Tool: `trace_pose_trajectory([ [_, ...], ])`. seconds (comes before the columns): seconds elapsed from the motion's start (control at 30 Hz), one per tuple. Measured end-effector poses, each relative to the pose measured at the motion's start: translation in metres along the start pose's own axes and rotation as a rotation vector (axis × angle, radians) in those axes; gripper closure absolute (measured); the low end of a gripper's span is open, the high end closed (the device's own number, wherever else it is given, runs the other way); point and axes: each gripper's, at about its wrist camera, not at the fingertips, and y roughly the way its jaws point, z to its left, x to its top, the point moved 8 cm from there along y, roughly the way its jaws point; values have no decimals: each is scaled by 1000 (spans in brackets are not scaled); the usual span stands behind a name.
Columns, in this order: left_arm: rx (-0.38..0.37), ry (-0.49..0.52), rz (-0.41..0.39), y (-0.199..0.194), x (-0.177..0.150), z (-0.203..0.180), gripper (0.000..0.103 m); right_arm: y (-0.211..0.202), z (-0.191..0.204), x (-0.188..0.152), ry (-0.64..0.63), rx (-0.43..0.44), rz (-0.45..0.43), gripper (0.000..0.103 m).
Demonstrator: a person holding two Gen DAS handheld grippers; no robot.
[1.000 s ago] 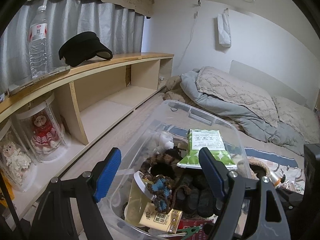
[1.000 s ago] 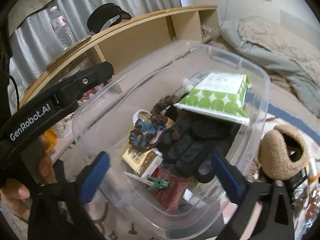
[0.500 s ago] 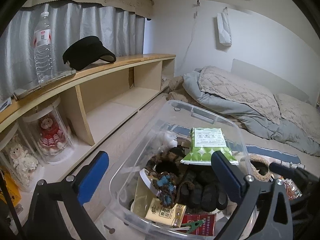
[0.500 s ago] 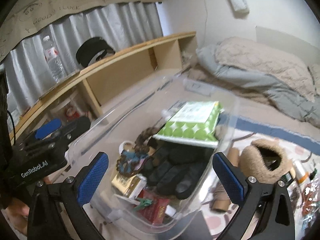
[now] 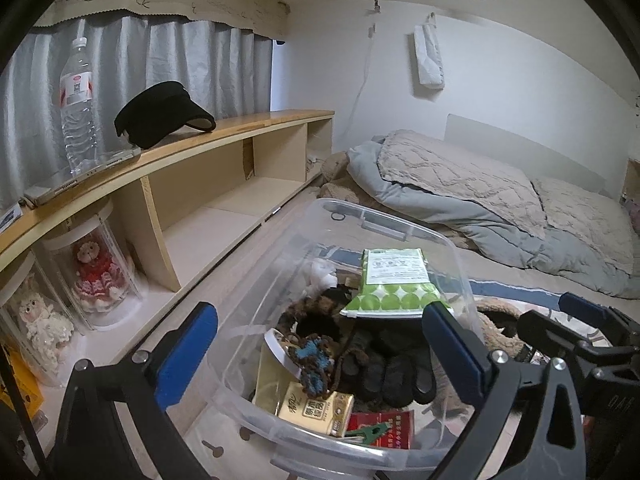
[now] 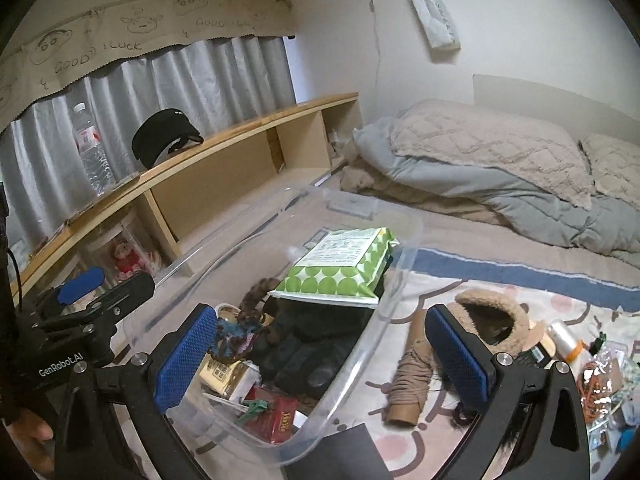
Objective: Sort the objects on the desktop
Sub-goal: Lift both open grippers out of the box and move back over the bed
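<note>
Landmark: clear plastic bin (image 5: 460, 252), open-topped, on the bedding.

Contents I can list: green-dotted wipes pack (image 5: 390, 282) lying on top at the bin's far end; black gloves (image 5: 384, 368) beneath and nearer; blue-brown scrunchie (image 5: 314, 364) left of the gloves; tan tissue packet (image 5: 320, 410), red box (image 5: 384, 426) and green clip (image 5: 370, 434) against the near wall.

Edges and room: the bin's left wall runs beside a wooden shelf unit (image 5: 208, 148), with a strip of bare mattress between. Right of the bin, just off its rim, lie a furry brown earmuff (image 6: 494, 318) and a beige roll (image 6: 410, 376); further right I see small clutter too blurred to name. Beyond the far rim the bed is open up to a folded grey quilt (image 6: 500, 184).

Left gripper (image 5: 320, 356): angled down over the near rim, jaws just opened to full spread, pinching nothing.

Right gripper (image 6: 320, 356): angled down, jaws spread astride the bin's right wall, gripping nothing.
</note>
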Motion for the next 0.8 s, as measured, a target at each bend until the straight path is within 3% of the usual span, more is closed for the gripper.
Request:
trace_pose_trajectory([
  [0.4, -38, -3, -11, -26, 1, -18, 0, -45, -26, 7, 27, -31, -82, 0],
  [0.8, -95, -13, -41, -53, 4, -46, 0, -111, -88, 6, 54, -164, -184, 0],
])
